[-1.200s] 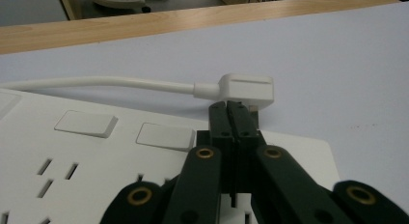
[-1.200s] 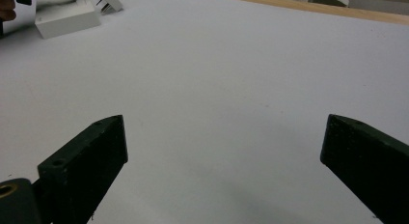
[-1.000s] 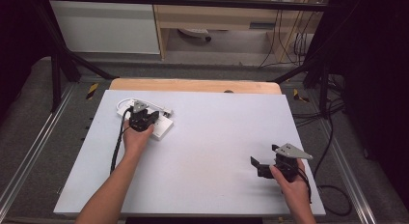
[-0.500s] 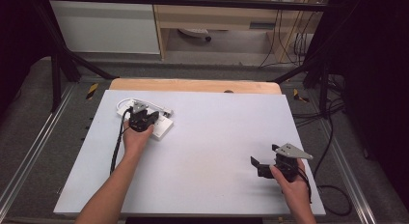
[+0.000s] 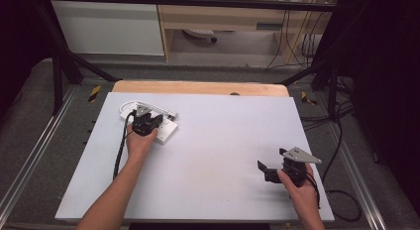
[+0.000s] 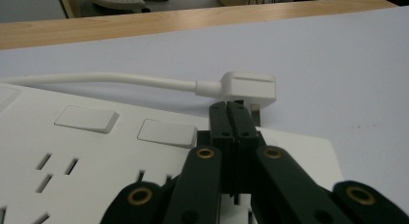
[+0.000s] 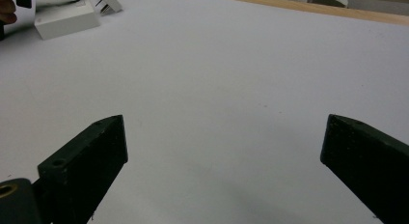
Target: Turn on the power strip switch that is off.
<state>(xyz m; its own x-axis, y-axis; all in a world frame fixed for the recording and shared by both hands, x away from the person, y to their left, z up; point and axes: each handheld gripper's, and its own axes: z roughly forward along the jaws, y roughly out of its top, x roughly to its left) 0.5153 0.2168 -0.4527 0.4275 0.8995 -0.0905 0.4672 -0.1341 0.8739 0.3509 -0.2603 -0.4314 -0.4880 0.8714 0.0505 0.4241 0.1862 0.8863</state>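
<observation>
Plug (image 6: 248, 86) lies just beyond the tips of the left hand-held gripper (image 6: 233, 108), white, flat-topped, its cable (image 6: 111, 79) running off to the left in the left gripper view. Long axis of plug and cable runs crosswise to the jaws, not in line with them. Jaws of the left hand-held gripper stand pressed together with nothing seen between them; whether the tips touch the plug's underside or a pin, I cannot tell.

Power strip (image 6: 72, 156) sits under and beside that gripper, white, with rocker switches and socket slots showing. In the high view the strip (image 5: 166, 131) lies at the far left of the desk (image 5: 223, 141), the left hand-held gripper (image 5: 146, 122) over it.

Right hand-held gripper (image 5: 267, 170) rests near the desk's near right corner, well apart from the strip; its jaws stand wide apart over bare desk, holding nothing.

Left hand is clearly the nearer one. Judgement: any grip on the plug would need the left jaws opened first, then set across the plug's short sides.
</observation>
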